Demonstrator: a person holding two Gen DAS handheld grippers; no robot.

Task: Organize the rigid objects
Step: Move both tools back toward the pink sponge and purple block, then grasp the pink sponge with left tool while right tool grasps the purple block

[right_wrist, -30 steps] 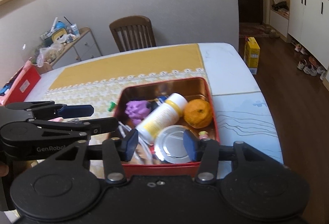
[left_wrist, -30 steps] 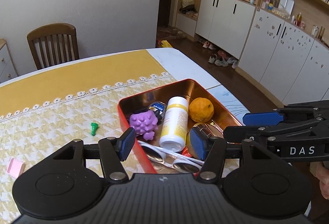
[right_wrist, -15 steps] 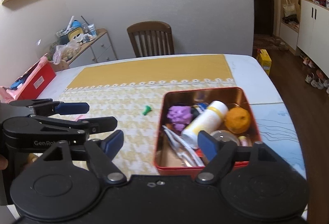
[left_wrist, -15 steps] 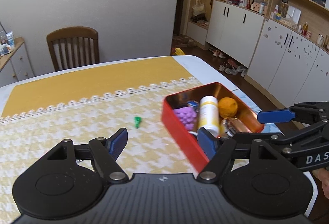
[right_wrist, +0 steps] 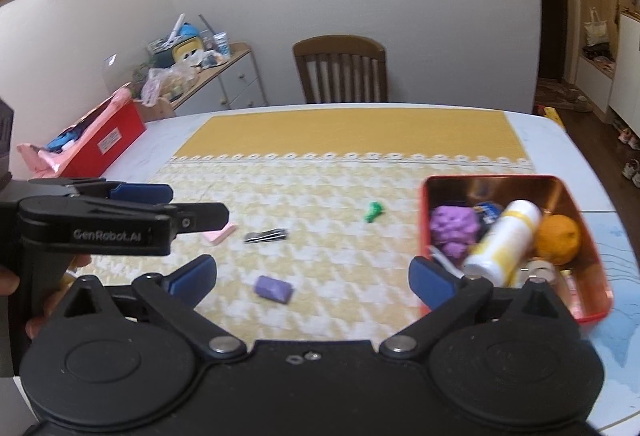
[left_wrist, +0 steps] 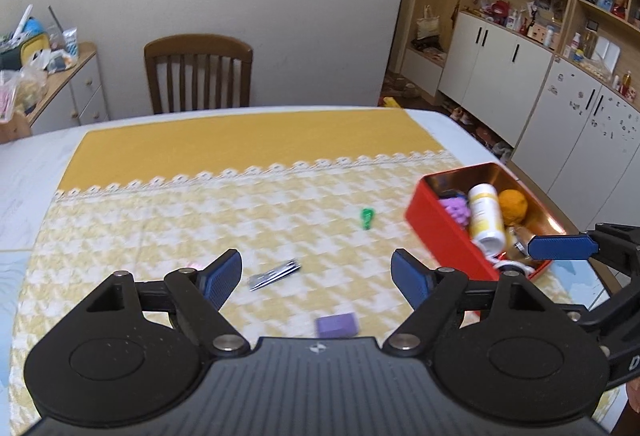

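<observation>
Nearest me, my left gripper (left_wrist: pixel 316 278) and my right gripper (right_wrist: pixel 312 276) have both pulled back from the red tin (right_wrist: pixel 422 236), where a second ago their fingers hung right over its contents; both now stand spread wide and carry nothing, well left of the tin over the checked tablecloth (right_wrist: pixel 328 195). That retreat brings the loose pieces into view, so I judge one drop-off finished and the next pick about to be chosen. Item one: a purple block (right_wrist: pixel 274 288), lying just ahead of my right gripper, well left of the tin and the closest candidate. Item two: a dark folded metal piece (right_wrist: pixel 266 236), blurred, possibly nail clippers, further left of the tin and beyond the block. Item three: a pink piece (right_wrist: pixel 218 236), left again of the metal piece, partly hidden behind my left gripper's finger in the right view. Item four: a small green piece (right_wrist: pixel 374 211), nearest the tin's left wall but apart from it. In the tin itself: a purple knobbly toy (right_wrist: pixel 454 230), a white bottle (right_wrist: pixel 502 242) lying on its side, an orange (right_wrist: pixel 558 240) at the right wall, plus smaller things I cannot make out. Beyond the tin, the yellow band of cloth and a wooden chair (right_wrist: pixel 340 69) at the table's far edge. Four pieces remain outside.
</observation>
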